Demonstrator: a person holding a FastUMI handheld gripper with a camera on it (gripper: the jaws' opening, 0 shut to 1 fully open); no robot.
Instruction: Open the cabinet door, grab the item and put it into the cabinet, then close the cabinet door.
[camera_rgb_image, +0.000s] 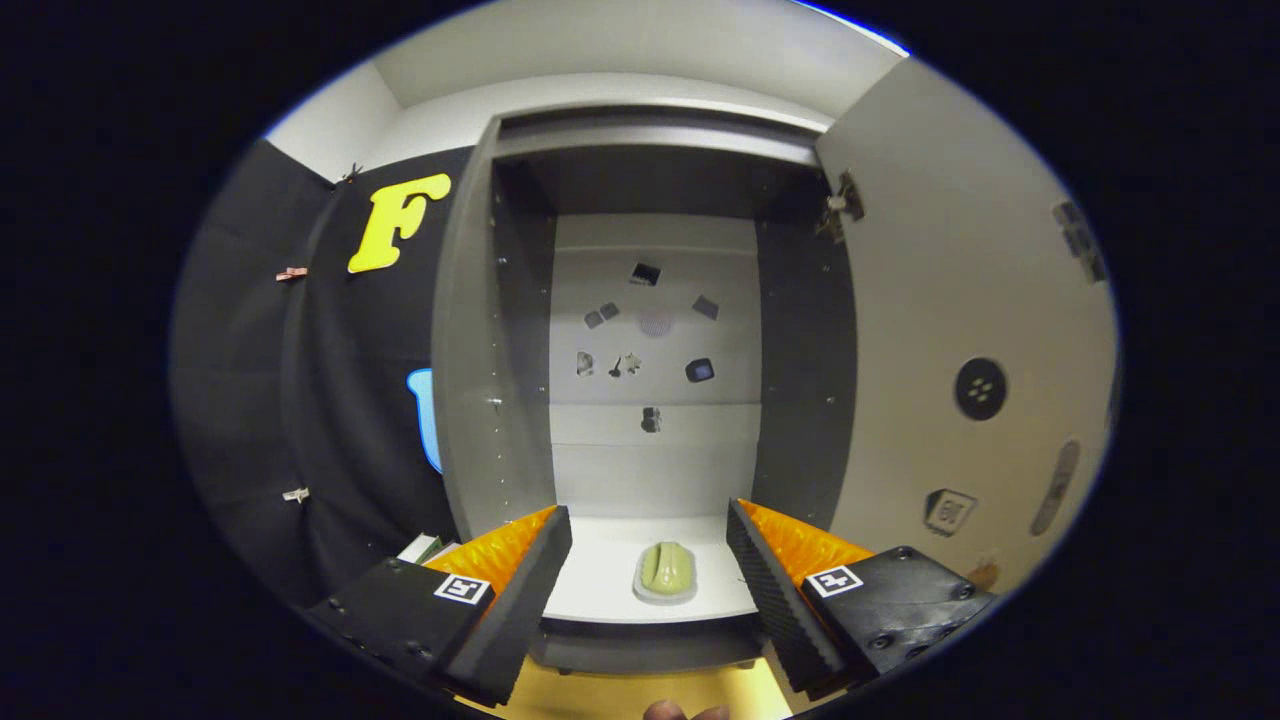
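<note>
The cabinet (655, 150) stands straight ahead with its door (960, 330) swung wide to the right. On the white cabinet floor (610, 570) lies a small green item (666, 572) on a pale base, just inside the front edge. My gripper (648, 560) is open, and the item shows in the gap between the fingers, a little beyond their tips. Nothing is held.
The cabinet's back wall (655, 450) carries several small stickers. Dark side walls (805, 380) flank the opening. The open door bears a round black knob (980, 388). A yellow surface (620, 695) lies below the cabinet, with a fingertip (662, 711) at its near edge.
</note>
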